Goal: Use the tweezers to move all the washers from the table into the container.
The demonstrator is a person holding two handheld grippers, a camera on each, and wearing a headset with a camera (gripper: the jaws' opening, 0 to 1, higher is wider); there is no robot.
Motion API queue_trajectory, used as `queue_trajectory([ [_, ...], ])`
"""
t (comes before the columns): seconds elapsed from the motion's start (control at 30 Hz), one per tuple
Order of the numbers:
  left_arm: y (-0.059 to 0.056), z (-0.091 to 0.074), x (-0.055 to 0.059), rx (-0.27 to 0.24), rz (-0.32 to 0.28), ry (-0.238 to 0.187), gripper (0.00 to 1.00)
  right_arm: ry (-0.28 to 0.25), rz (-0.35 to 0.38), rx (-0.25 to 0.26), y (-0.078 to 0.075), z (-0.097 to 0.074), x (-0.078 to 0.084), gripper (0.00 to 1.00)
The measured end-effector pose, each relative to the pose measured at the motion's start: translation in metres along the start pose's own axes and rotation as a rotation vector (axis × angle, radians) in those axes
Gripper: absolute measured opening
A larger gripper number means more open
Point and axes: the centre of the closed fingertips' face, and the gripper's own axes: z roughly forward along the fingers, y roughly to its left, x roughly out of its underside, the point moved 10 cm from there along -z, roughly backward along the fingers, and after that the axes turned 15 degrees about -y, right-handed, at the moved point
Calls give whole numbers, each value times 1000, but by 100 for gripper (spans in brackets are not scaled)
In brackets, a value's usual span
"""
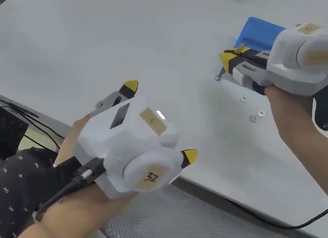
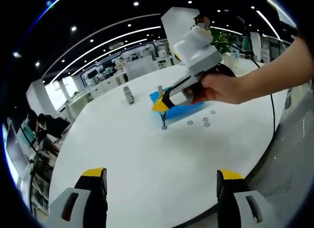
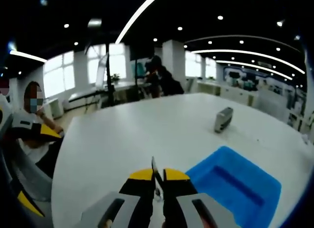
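Pick-up step: right gripper (image 1: 229, 58), clamping the tweezers (image 2: 163, 121), is touching their tip to the table (image 1: 128, 43), catch of a washer not discernible; three loose washers (image 1: 253, 118) lying at 5 o'clock, container (image 1: 259, 30) at 1 o'clock; next calling for lift and carry there; left gripper (image 2: 161, 174) hovering wide open.

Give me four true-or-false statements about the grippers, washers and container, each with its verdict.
1. The left gripper is open and holds nothing. True.
2. The right gripper is shut on the tweezers. True.
3. The container is red. False: it is blue.
4. Every washer is already in the container. False: three washers lie on the table beside the right gripper.
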Motion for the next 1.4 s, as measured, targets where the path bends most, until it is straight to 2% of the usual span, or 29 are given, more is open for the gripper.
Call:
queue_trajectory([
  [0.1, 0, 0, 0, 0, 4, 2, 95, 13, 6, 10, -1, -1, 1, 2],
  [0.17, 0, 0, 0, 0, 4, 0, 95, 65, 58, 13, -2, -1, 5, 2],
  [0.4, 1, 0, 0, -7, 5, 4, 94, 63, 53, 21, 0, 0, 11, 1],
  [0.67, 1, 0, 1, -4, 9, 9, 94, 78, 66, 15, -2, -1, 3, 0],
  [0.73, 1, 0, 1, -3, 12, 12, 94, 122, 50, 17, -2, -4, -1, 0],
  [0.8, 1, 0, 1, -2, 14, 13, 94, 144, 37, -7, -2, -5, -6, 0],
  [0.83, 0, 0, 2, -2, 14, 14, 94, 162, 44, -5, -2, -8, -11, 0],
  [0.9, 0, 0, 2, -1, 14, 16, 94, 177, 44, -35, -3, -15, -17, 0],
  [0.97, 0, 0, 2, -1, 15, 16, 94, 218, 64, -48, -6, -21, -21, 0],
  [1.03, 0, 0, 2, 0, 16, 16, 94, 292, 89, -70, -7, -27, -19, 0],
  [1.07, 0, 0, 2, 0, 17, 16, 94, 314, 91, -66, -7, -29, -18, 0],
  [1.13, 0, 0, 2, 1, 19, 18, 94, 326, 82, -71, -5, -33, -18, 0],
  [1.17, 0, 0, 2, 1, 20, 20, 93, 367, 85, -77, -4, -36, -16, 0],
  [1.2, 0, 0, 3, 2, 20, 22, 93, 386, 88, -78, -4, -37, -15, 0],
  [1.37, 0, 0, 3, 3, 23, 28, 93, 413, 53, -101, 2, -35, -10, 0],
  [1.4, 0, 0, 3, 3, 24, 28, 93, 383, 49, -99, 2, -33, -12, 0],
])
